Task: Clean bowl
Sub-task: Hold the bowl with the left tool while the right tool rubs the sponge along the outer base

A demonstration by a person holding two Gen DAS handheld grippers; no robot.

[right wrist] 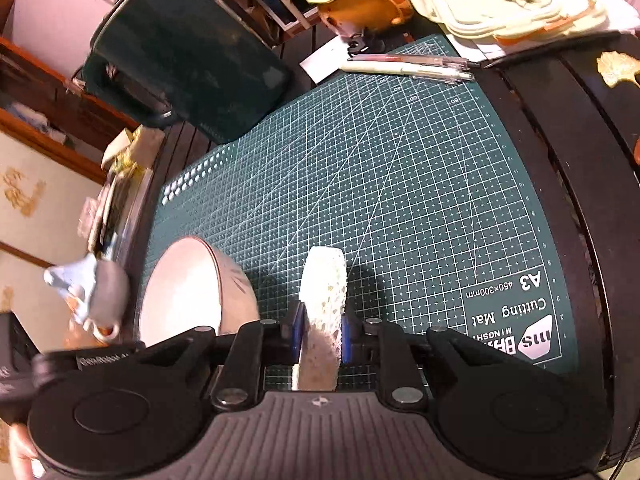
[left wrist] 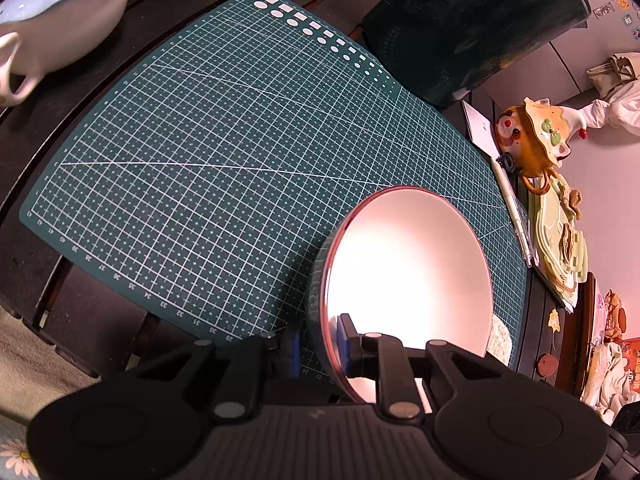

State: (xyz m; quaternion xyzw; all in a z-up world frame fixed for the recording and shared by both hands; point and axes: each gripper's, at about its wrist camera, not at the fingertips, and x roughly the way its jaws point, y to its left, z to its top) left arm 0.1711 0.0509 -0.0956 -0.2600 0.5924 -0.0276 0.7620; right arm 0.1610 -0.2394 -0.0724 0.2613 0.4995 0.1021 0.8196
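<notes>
- Bowl (left wrist: 408, 276) sat tilted on the mat (left wrist: 224, 152), its rim pinched by the left gripper (left wrist: 320, 344).
- Right gripper (right wrist: 322, 330) clamped a sponge (right wrist: 324, 292) just beside the bowl.
- Wiping seemed not yet begun; next, the sponge must reach inside.

The round pink bowl (left wrist: 408, 276) looks glazed ceramic, smooth and glossy inside, at lower right of the left wrist view. The pale rough sponge (right wrist: 324, 304) is porous and matt. The green gridded cutting mat (left wrist: 240, 160) is matt plastic, finely scratched. The dark slatted table (right wrist: 580, 140) looks like wood with a dull sheen.
</notes>
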